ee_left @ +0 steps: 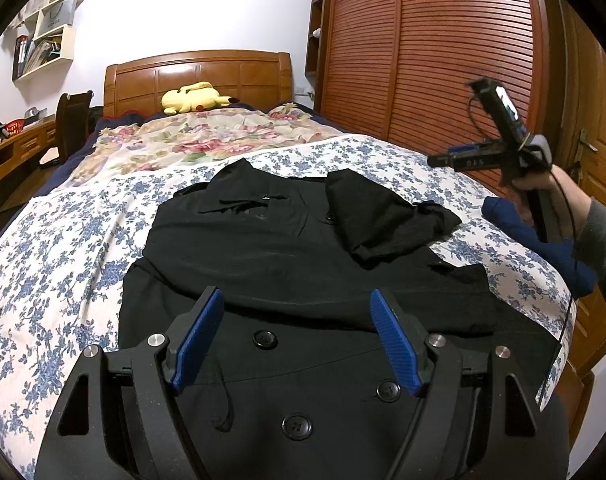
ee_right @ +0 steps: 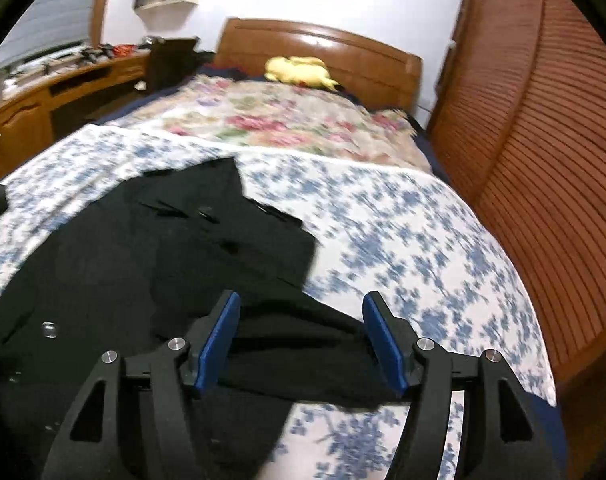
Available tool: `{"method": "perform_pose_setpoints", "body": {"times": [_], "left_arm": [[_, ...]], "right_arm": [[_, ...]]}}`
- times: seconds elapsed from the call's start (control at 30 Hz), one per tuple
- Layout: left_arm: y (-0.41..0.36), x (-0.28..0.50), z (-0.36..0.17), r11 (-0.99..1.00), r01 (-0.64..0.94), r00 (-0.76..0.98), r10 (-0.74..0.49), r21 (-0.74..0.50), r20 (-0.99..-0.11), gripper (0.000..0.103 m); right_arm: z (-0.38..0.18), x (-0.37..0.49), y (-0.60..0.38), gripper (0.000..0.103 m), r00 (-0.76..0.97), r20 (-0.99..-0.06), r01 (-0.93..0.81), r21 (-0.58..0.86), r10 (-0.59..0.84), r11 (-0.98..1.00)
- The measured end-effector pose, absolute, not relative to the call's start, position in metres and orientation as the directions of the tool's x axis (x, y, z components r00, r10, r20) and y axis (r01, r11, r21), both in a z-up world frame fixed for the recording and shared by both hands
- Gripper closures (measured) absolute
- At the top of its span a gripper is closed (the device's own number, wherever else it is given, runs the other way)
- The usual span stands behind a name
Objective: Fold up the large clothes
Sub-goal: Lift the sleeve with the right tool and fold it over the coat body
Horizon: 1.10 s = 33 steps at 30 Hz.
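A large black buttoned coat [ee_left: 287, 248] lies spread on the bed, with one sleeve [ee_left: 383, 216] folded in over its chest. It also shows in the right wrist view [ee_right: 143, 264], blurred. My left gripper [ee_left: 297, 300] is open and empty, held above the coat's lower front near its buttons. My right gripper [ee_right: 301, 308] is open and empty, above the coat's right edge. In the left wrist view the right gripper [ee_left: 439, 160] is held in the air off the coat's right side.
The bed has a blue-flowered sheet [ee_left: 63, 248] and a pink floral quilt [ee_left: 207, 136] farther back. A yellow plush toy [ee_left: 195, 98] lies by the wooden headboard [ee_left: 199, 72]. A slatted wardrobe [ee_left: 423, 48] stands right, a desk and chair [ee_left: 69, 120] left. A blue cloth [ee_left: 543, 240] hangs at the bed's right edge.
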<state>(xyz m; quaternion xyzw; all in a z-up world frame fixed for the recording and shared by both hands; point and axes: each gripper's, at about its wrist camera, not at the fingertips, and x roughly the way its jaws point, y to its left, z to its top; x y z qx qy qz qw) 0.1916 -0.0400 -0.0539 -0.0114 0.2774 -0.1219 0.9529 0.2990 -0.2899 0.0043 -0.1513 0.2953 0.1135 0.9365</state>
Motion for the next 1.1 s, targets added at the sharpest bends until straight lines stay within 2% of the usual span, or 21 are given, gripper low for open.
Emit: {"method": "perform_pose_setpoints", "body": {"times": [0.3,0.67,0.97,1.1], "left_arm": [[-0.041,0.194,-0.055,0.97,0.225,0.813,-0.237,-0.089,-0.532,0.026],[-0.042,0.195,-0.056,0.971,0.224,0.812,-0.235,-0.087,-0.535,0.026],[-0.043,0.195,-0.056,0.971,0.222,0.81,-0.233,-0.085,-0.538,0.026],[-0.043,0.195,-0.056,0.971,0.223,0.811,-0.233,-0.084,-0.537,0.026]], "right_arm": [[-0.028,0.358,-0.312,0.037,0.737,-0.675,-0.182,-0.189,0.007,0.965],[-0.07,0.395,-0.335,0.036,0.65,-0.758,-0.104,-0.157,-0.052,0.982],[-0.1,0.41,-0.344,0.024,0.596,-0.799,-0.081,-0.162,-0.083,0.984],[-0.106,0.412,-0.349,0.023,0.585,-0.809,-0.058,-0.12,-0.064,0.991]]}}
